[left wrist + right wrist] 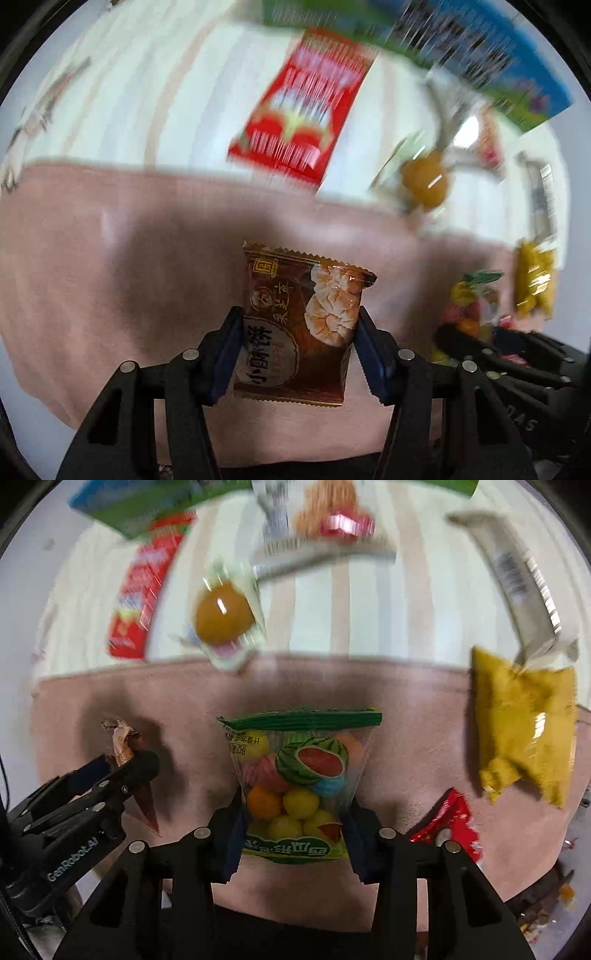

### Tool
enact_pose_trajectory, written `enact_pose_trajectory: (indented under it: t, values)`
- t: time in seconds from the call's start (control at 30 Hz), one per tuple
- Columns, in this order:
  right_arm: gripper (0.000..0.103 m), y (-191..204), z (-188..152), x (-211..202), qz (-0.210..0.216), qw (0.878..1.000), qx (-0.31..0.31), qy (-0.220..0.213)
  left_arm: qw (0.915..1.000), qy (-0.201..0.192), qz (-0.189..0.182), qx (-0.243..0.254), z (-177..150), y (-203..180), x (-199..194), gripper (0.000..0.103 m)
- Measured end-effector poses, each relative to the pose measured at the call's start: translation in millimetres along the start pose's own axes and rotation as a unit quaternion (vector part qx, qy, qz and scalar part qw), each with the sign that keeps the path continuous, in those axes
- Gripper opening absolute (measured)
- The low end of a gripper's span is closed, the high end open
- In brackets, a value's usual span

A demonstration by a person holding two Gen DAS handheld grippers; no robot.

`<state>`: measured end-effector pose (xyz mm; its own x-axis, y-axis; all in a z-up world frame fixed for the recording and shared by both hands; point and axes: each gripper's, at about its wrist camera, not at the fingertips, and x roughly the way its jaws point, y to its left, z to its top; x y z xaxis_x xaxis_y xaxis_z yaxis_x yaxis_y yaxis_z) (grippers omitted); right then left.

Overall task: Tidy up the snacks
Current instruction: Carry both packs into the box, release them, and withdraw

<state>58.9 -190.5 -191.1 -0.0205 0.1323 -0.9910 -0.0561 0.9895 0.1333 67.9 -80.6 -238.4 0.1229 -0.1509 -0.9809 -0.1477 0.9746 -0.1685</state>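
Left wrist view: left gripper [297,334] clamped on one brown snack packet [301,325], both blue pads pressing its side edges, packet upright between them, held over the pink cloth [92,280]. Beyond the cloth, a pale striped surface [147,110] with one red packet [299,114] lying flat and one clear wrapper holding an orange-brown ball [424,179] (both heavily motion-blurred). One green-blue box [480,62] along the top edge. At right: one yellow packet [533,282], plus the right gripper seen side-on with its fruit-candy bag [469,306].

Right wrist view: right gripper [297,814] clamped on one clear fruit-candy bag, green top seal, watermelon print, coloured balls inside (at least six visible). Bag sits between the pads above the pink cloth. Left gripper at lower left, brown snack packet pinched edge-on in it. On the cloth: one yellow packet at right, one second red packet [448,829] at lower right. On the striped surface: one red packet, one wrapped orange-brown ball, one grey-white packet [517,583]. Items at the top edge too blurred to count.
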Motion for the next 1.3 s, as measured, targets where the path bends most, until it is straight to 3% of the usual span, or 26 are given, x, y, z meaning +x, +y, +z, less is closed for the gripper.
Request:
enact_pose_trajectory:
  t: [0.13, 0.27, 0.37, 0.53, 0.7, 0.83, 0.97, 1.2, 1.23, 1.27, 1.3]
  values:
    - [0.048, 0, 17, -54, 0.044, 0.998, 0.005, -0.04, 0.9975, -0.057, -0.041, 0.006, 32, -16, -64, 0.055]
    - [0.048, -1, 47, -121, 0.079, 0.992, -0.002, -0.095, 0.9918, -0.104, -0.069, 0.025, 86, -31, -121, 0.056]
    - [0.048, 6, 68, -160, 0.097, 0.987, -0.007, -0.129, 0.9893, -0.117, -0.082, 0.031, 128, -35, -142, 0.056]
    - [0.048, 31, 122, -197, 0.081, 0.983, -0.019, -0.164, 0.9908, -0.107, -0.072, 0.04, 197, -51, -149, 0.056]
    - [0.048, 49, 184, -178, 0.067, 0.986, -0.019, -0.152, 0.9963, -0.048, -0.07, 0.016, 262, -48, -116, 0.056]
    - [0.048, 52, 227, -136, 0.056, 0.99, -0.02, -0.128, 0.9976, 0.008, -0.068, -0.011, 293, -36, -79, 0.056]
    - [0.048, 50, 242, -110, 0.045, 0.993, -0.021, -0.108, 0.9982, 0.042, -0.042, -0.004, 308, -34, -51, 0.056]
    - [0.05, 51, 260, -63, 0.055, 0.996, -0.036, -0.057, 0.998, 0.061, -0.015, 0.004, 310, -32, -21, 0.056]
    - [0.057, 52, 261, -56, 0.041, 0.997, -0.043, -0.043, 0.9981, 0.06, -0.007, 0.005, 308, -31, -18, 0.056]
    - [0.074, 51, 261, -51, 0.039, 0.998, -0.041, -0.035, 0.9982, 0.06, -0.003, 0.008, 306, -32, -16, 0.056]
    - [0.083, 50, 260, -49, 0.043, 0.998, -0.039, -0.031, 0.9983, 0.058, 0.001, 0.012, 304, -33, -16, 0.057]
